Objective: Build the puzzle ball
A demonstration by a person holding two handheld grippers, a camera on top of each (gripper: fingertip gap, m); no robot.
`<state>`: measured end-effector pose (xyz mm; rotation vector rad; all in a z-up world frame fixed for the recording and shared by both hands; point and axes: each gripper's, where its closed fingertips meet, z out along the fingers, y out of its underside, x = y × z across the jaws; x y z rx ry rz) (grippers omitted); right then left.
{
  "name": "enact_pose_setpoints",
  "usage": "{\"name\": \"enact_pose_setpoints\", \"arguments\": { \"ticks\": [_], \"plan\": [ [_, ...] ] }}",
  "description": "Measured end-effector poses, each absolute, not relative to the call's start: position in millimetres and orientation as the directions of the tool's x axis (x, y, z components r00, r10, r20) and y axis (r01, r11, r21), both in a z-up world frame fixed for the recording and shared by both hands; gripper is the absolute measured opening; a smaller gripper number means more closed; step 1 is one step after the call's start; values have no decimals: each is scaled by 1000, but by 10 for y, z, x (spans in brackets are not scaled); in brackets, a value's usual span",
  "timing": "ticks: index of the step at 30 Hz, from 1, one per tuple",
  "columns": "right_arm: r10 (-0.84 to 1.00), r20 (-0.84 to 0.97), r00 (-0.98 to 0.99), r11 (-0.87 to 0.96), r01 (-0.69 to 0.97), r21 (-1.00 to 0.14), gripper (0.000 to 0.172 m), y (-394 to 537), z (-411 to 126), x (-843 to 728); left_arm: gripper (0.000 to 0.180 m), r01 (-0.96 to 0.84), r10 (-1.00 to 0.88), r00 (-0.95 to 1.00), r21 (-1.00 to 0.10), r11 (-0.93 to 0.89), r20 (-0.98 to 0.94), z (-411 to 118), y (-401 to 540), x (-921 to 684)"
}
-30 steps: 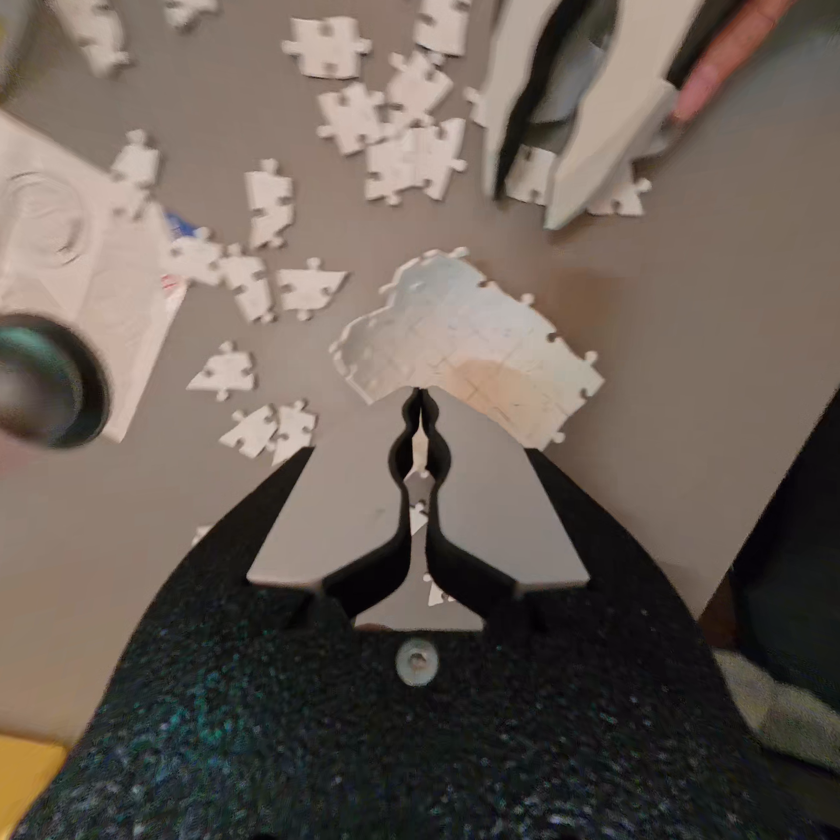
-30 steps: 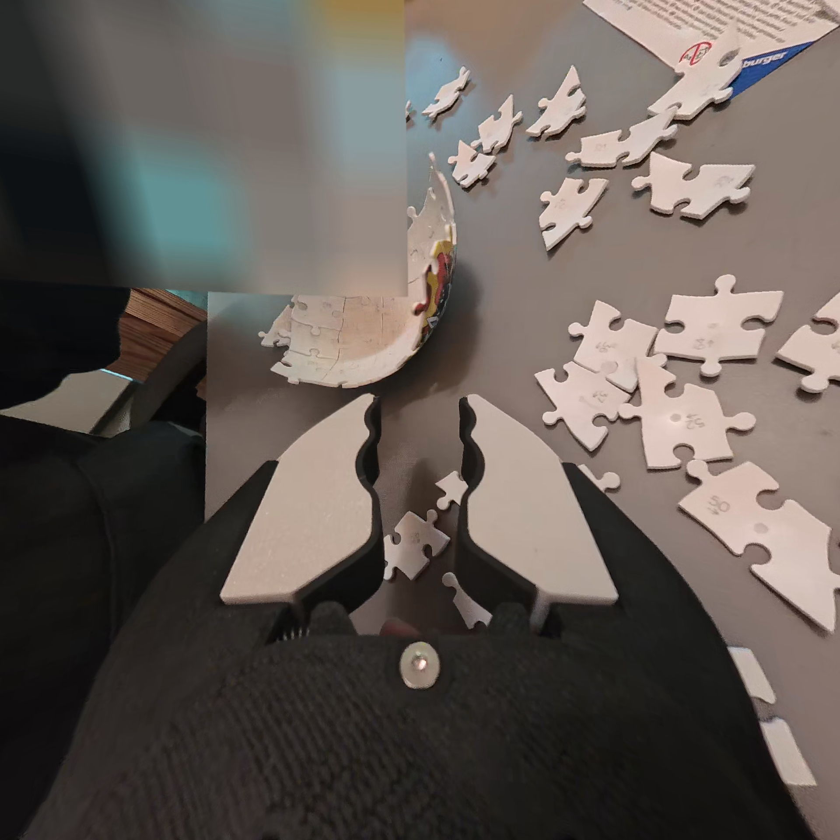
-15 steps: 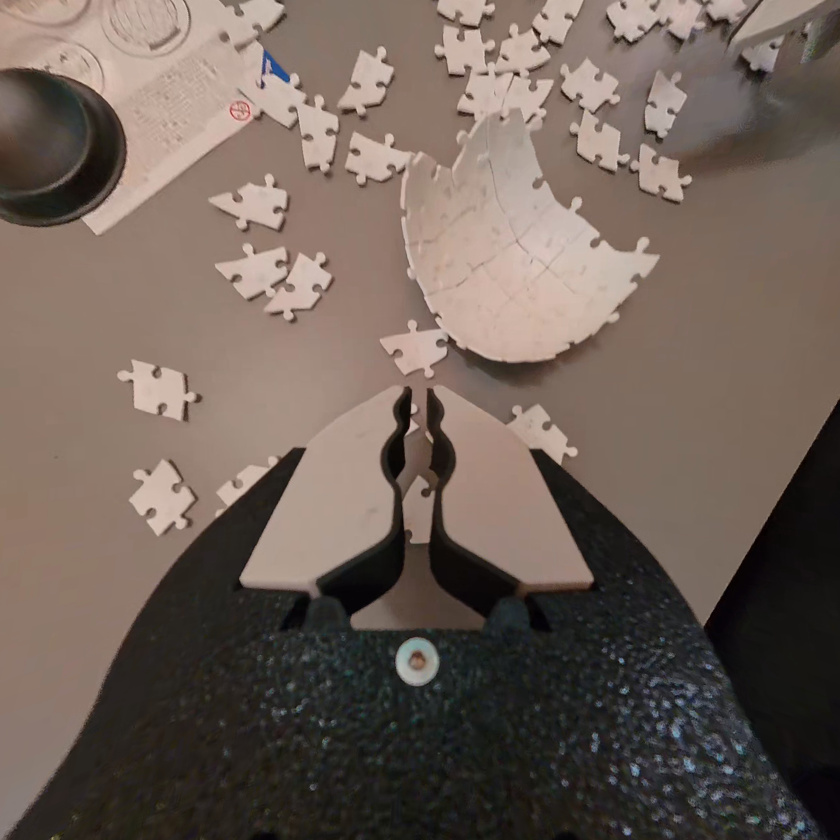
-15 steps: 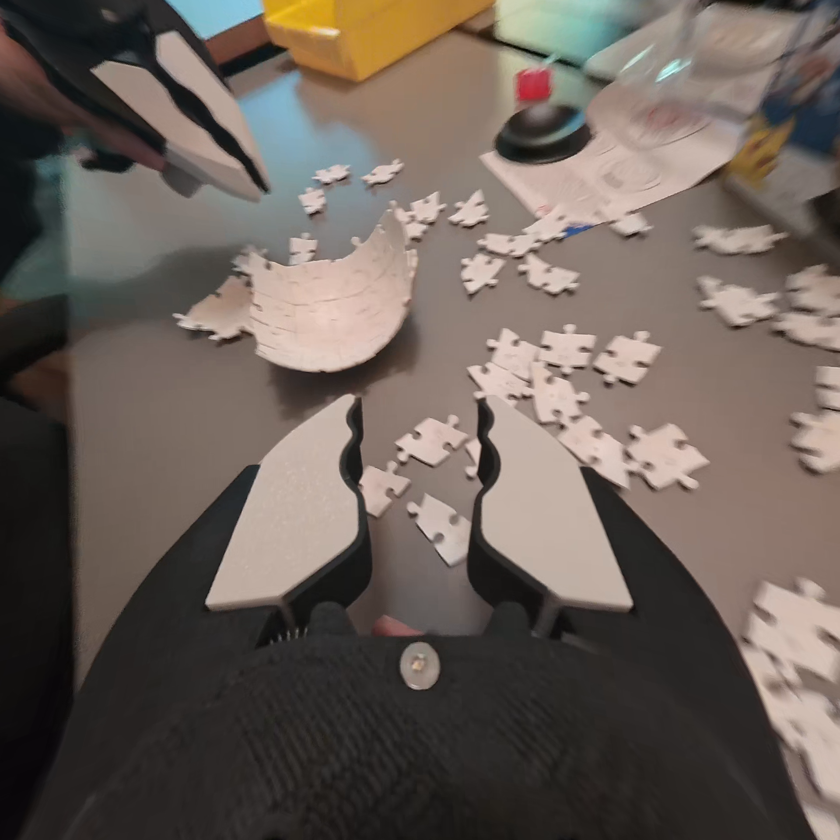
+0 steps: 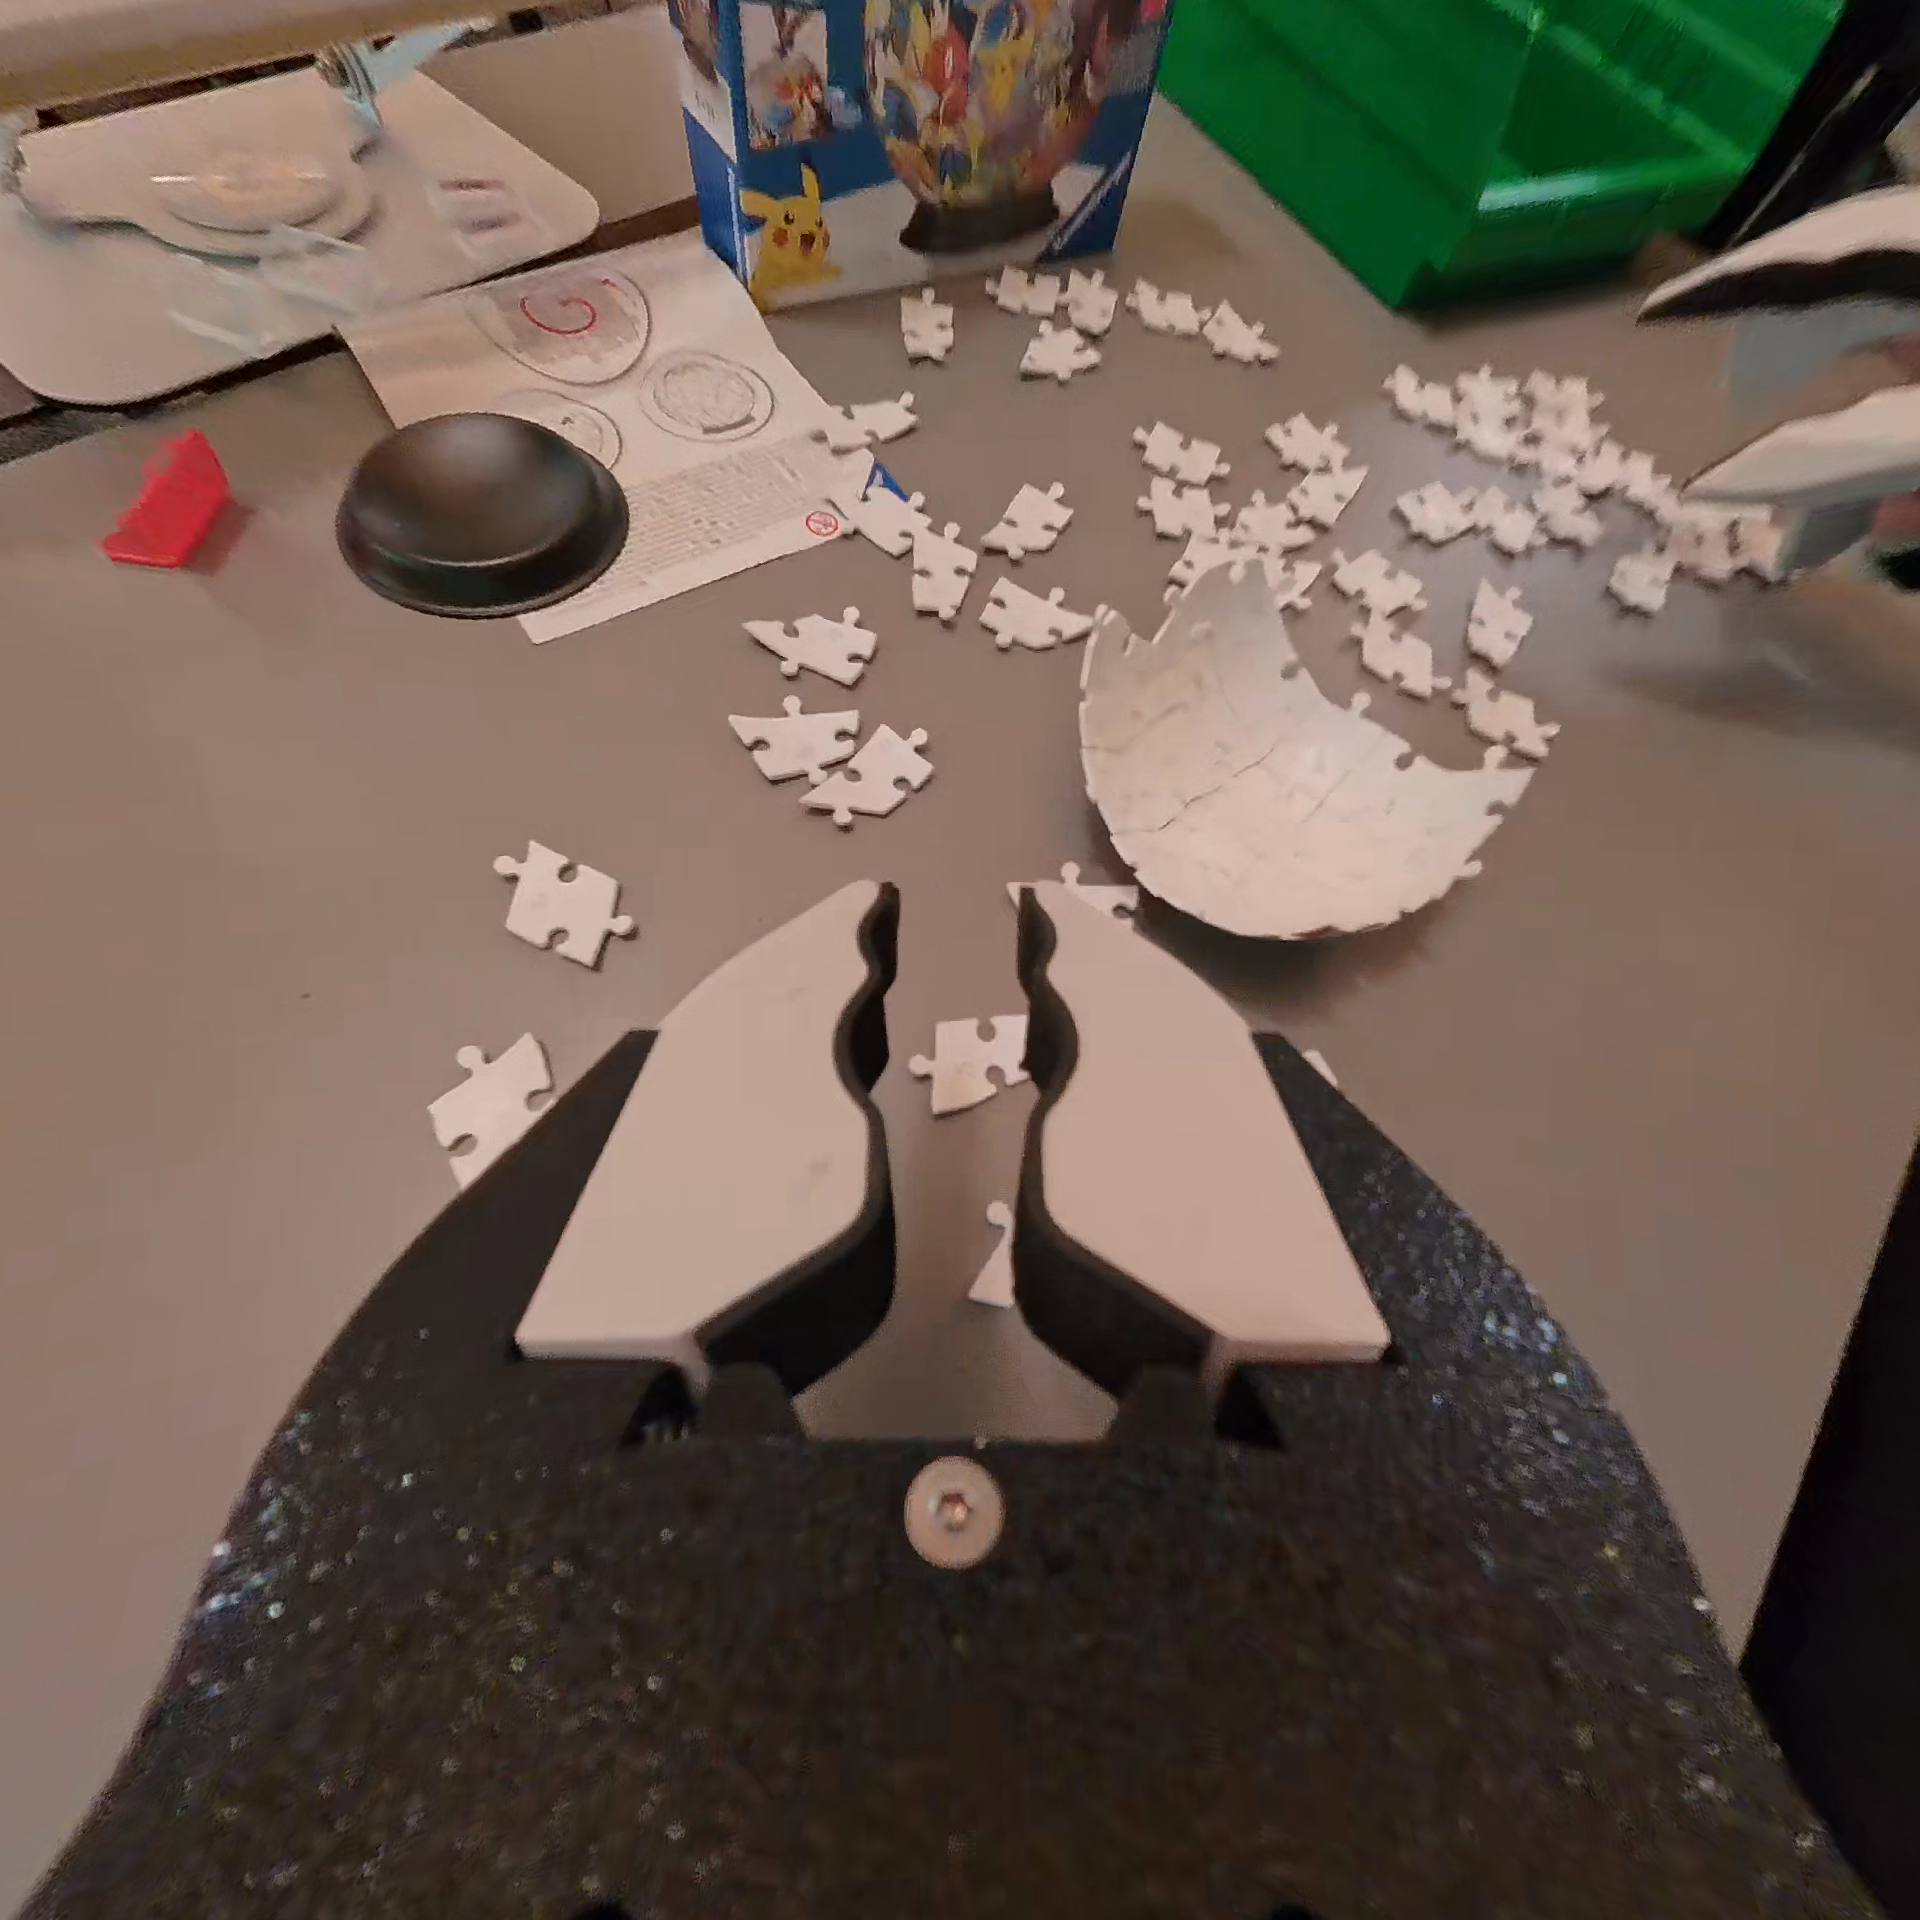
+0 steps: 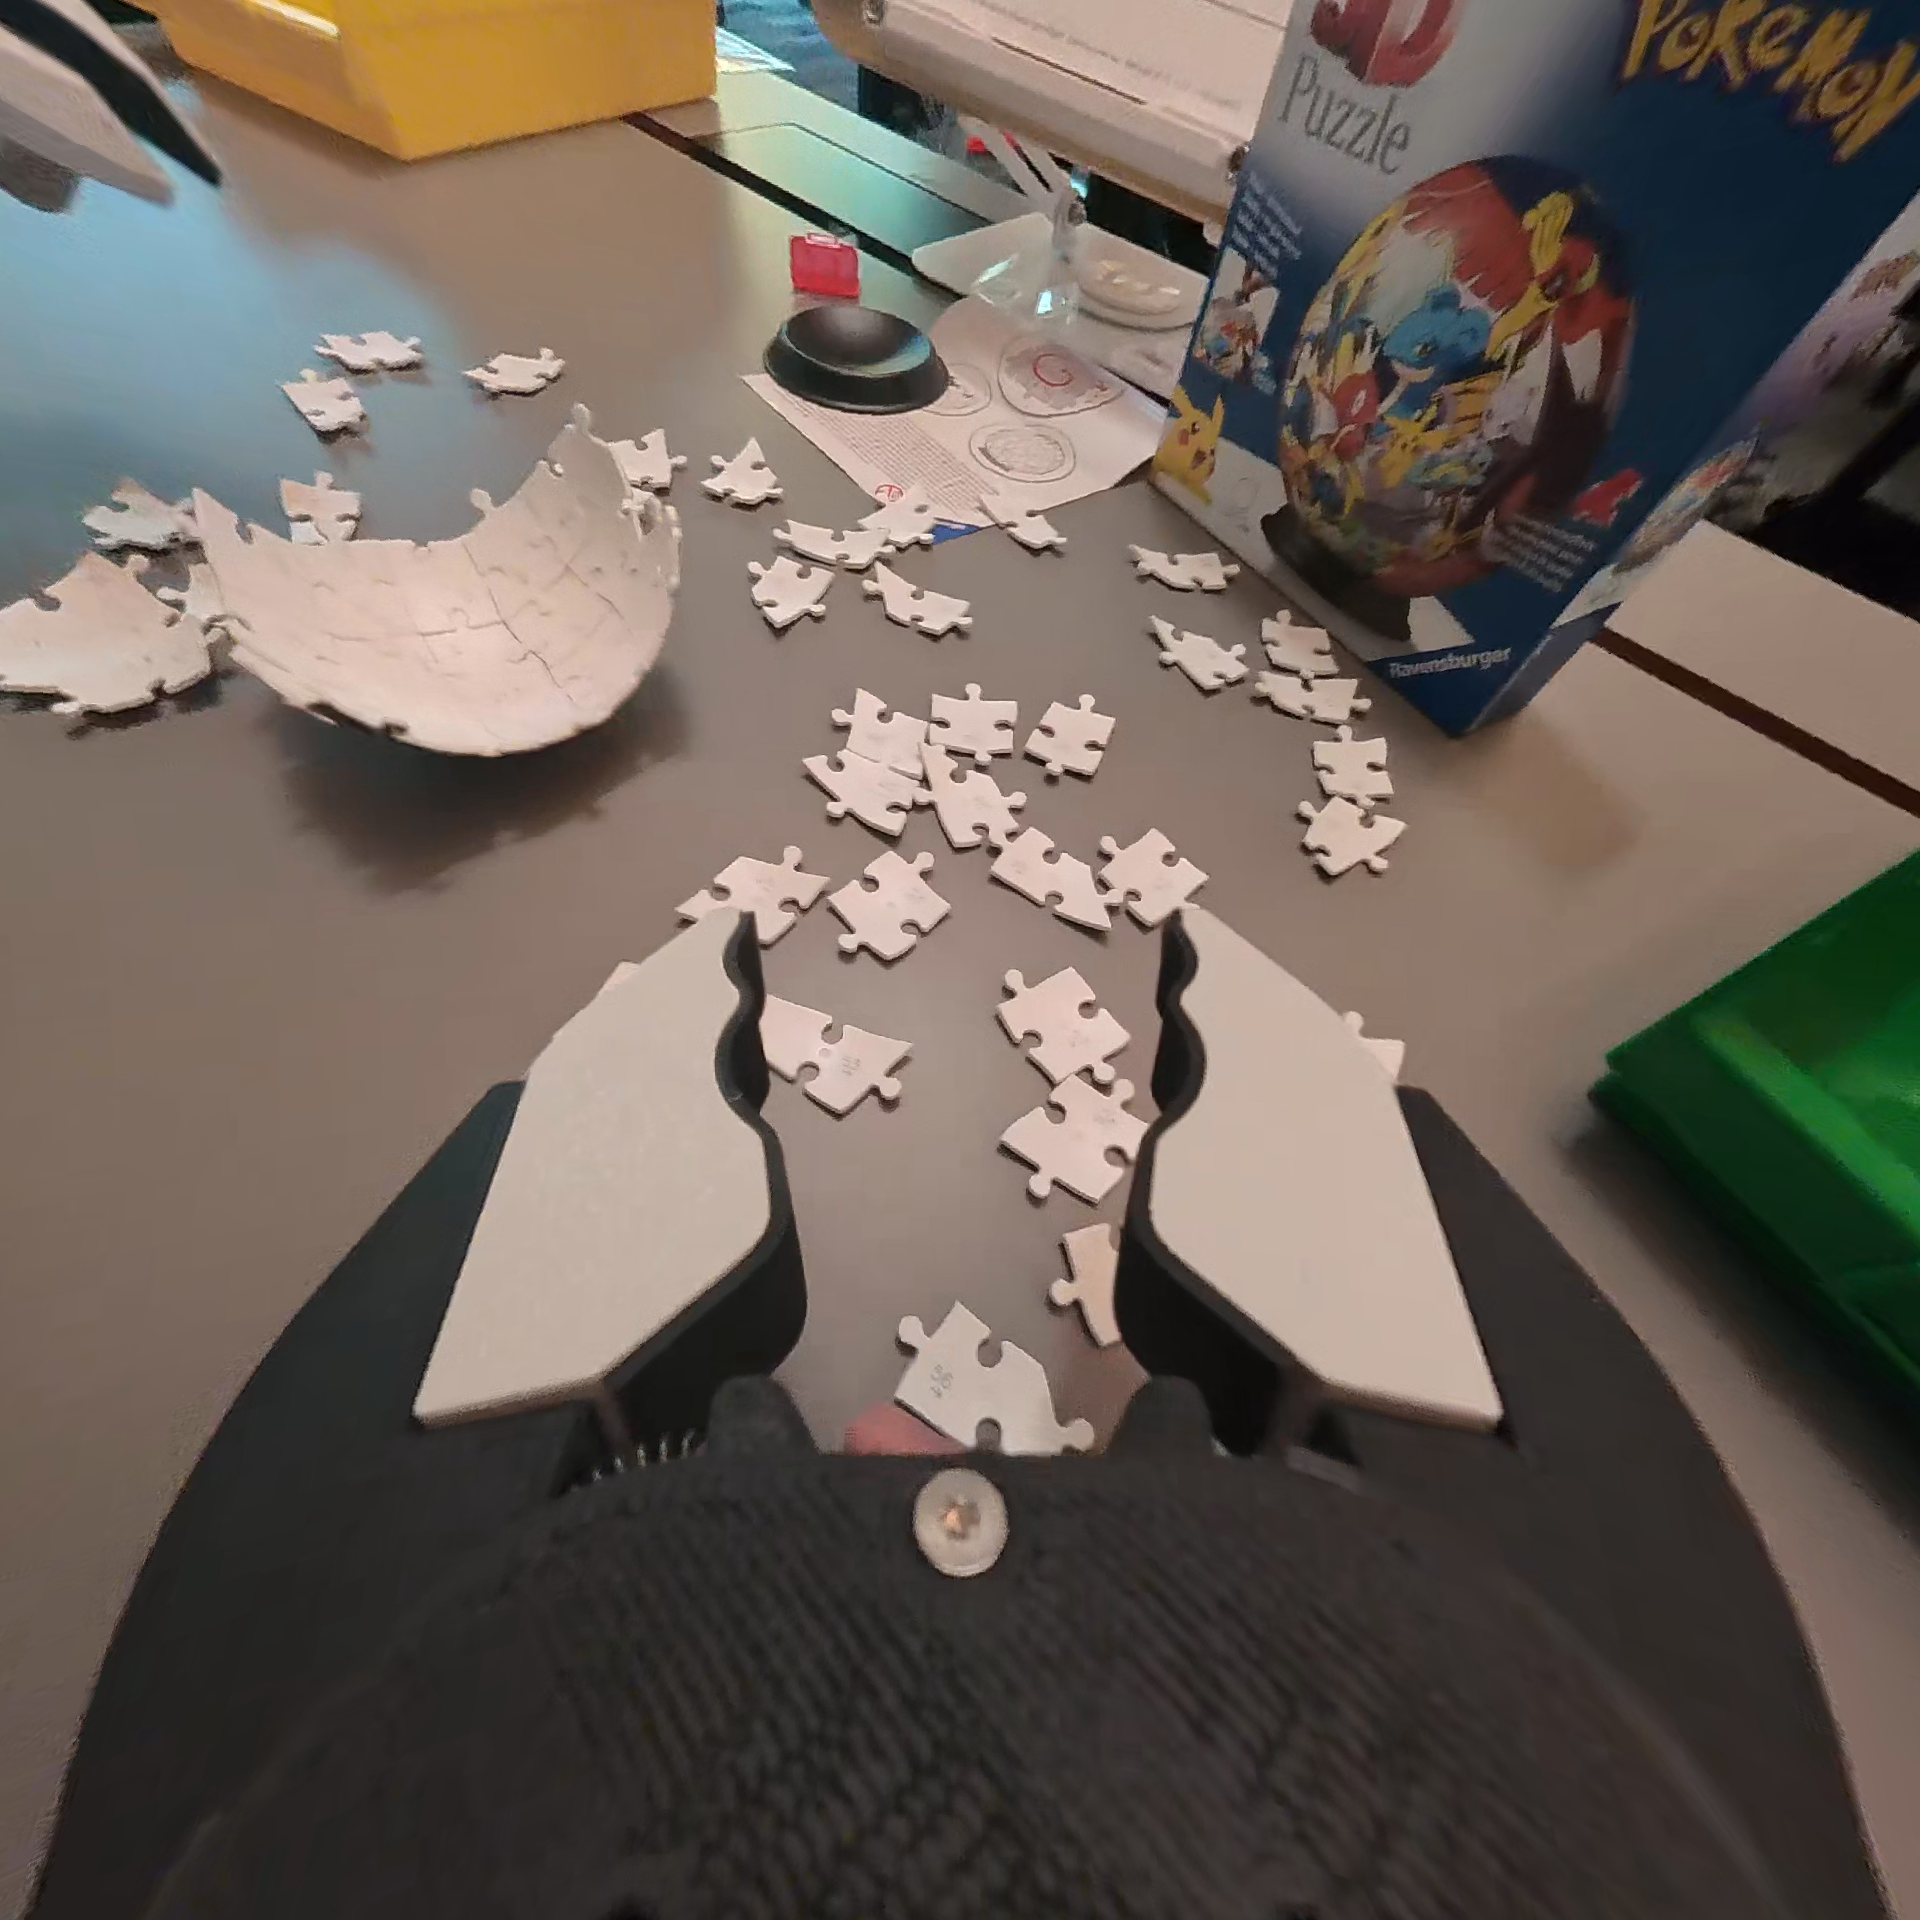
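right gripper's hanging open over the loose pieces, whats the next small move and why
Probably lower the right gripper onto the white piece lying flat between its open fingers and close. Nothing is held, and that piece lies apart from its neighbours.

Both grippers, left gripper [image 5: 958,904] and right gripper [image 6: 956,930], have pale grey fingers with wavy black pads, black grainy bodies, and one silver screw [image 5: 953,1510] at six o'clock.

I seem to be in an office or lab: a grey counter [image 6: 312,987] with yellow [image 6: 447,62] and green bins [image 5: 1507,125] beside the puzzle box [image 6: 1507,364].
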<state>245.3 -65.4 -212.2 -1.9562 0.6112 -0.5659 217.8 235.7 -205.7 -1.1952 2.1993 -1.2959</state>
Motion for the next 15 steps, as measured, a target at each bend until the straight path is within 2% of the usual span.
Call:
{"name": "enact_pose_setpoints", "arguments": {
  "ticks": [3,6,8,11,15],
  "plan": [
    [-571,40,820,-428,-256,-867,63,-494,-2215,2313,22,-493,-777,-606,-847,197,172,-2087,2345,2132],
    [-592,-31,805,-468,-374,-800,53,-293,-2366,2270,22,-523,-777,-616,-806,278,131,-2216,2361,2082],
    [-584,-75,808,-502,-432,-749,53,-108,-2512,2199,22,-522,-789,-608,-792,318,83,-2266,2378,2095],
    [-603,-49,796,-588,-486,-647,57,-3,-2777,2198,23,-523,-772,-632,-768,370,58,-2329,2345,2040],
    [-610,3,792,-631,-484,-607,49,51,-2875,2266,23,-518,-766,-642,-756,400,34,-2357,2339,2010]
  ]
}}
